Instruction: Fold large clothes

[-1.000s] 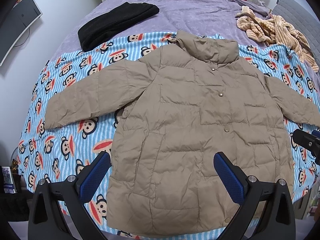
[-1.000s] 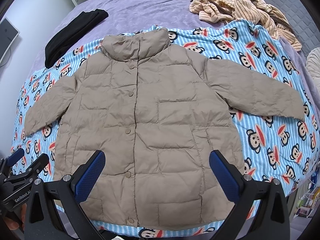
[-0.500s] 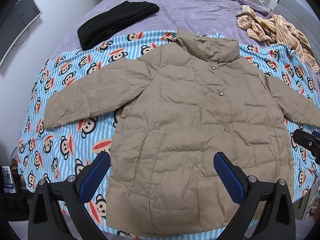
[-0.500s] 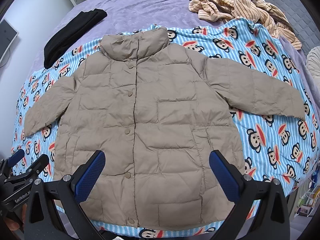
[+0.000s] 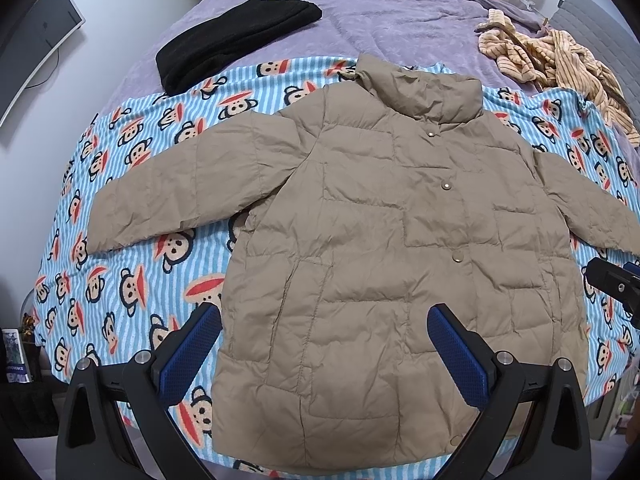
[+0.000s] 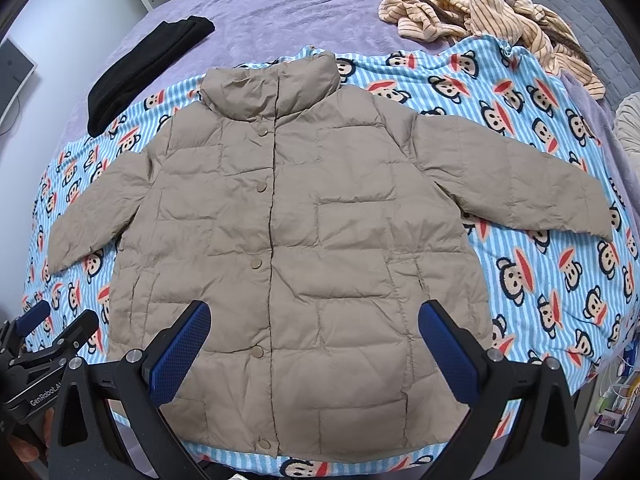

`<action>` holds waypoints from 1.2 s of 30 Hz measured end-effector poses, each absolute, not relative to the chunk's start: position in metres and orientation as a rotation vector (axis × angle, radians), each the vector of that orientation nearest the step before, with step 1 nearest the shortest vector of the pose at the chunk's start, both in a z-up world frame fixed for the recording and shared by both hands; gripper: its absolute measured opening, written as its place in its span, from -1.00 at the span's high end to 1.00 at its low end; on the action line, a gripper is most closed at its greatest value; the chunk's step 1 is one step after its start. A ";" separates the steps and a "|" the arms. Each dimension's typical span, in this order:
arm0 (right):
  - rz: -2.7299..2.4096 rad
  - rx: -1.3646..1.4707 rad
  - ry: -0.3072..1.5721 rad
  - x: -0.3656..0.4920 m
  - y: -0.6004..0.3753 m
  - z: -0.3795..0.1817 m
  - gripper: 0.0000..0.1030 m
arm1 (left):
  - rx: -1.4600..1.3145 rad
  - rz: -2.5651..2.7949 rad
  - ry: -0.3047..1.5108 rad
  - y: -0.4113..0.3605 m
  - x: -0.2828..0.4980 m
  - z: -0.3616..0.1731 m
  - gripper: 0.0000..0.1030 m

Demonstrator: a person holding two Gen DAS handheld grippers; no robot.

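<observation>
A tan quilted puffer jacket lies flat and snapped shut, front up, sleeves spread, on a blue striped monkey-print blanket; it also shows in the right wrist view. My left gripper is open and empty, held above the jacket's hem on its left half. My right gripper is open and empty, above the hem near the snap line. Each gripper shows at the edge of the other's view: the right one and the left one.
The blanket lies on a purple bed cover. A folded black garment sits at the back left. A striped beige garment is heaped at the back right. A monitor stands by the left wall.
Both grippers have drifted slightly; the jacket sits a little lower and further left in the views. The jacket itself has not moved.
</observation>
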State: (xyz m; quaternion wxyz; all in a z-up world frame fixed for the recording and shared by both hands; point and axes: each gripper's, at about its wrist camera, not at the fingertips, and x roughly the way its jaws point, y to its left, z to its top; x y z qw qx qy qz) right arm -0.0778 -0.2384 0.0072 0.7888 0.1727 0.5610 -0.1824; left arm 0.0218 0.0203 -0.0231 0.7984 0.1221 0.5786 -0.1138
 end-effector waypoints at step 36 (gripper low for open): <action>-0.339 0.349 1.223 -0.039 -0.207 -0.028 -1.00 | -0.004 -0.228 1.352 0.102 0.073 -0.078 -1.00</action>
